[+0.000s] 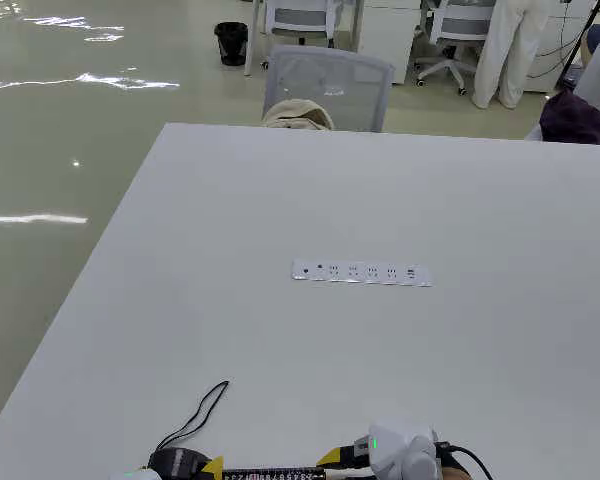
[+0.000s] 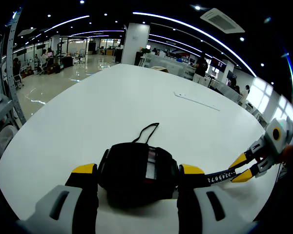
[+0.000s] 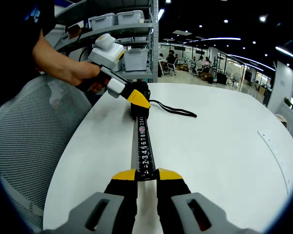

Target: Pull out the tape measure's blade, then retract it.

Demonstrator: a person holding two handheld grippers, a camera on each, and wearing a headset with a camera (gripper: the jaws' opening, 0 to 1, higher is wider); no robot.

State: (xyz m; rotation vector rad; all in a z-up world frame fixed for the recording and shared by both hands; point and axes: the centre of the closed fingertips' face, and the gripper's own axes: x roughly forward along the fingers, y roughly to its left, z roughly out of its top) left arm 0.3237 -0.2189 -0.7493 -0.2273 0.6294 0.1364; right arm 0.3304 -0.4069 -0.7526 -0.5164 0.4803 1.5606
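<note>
While left tool clamps the tape measure, right tool pinches its blade.

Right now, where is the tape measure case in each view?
Head view: case at the bottom edge, left of centre.
Left gripper view: case low centre, held between the left tongs.
Right gripper view: case upper centre, at the far end of the blade.
Shared landmark: the black strap trailing from the case across the white table.
</note>
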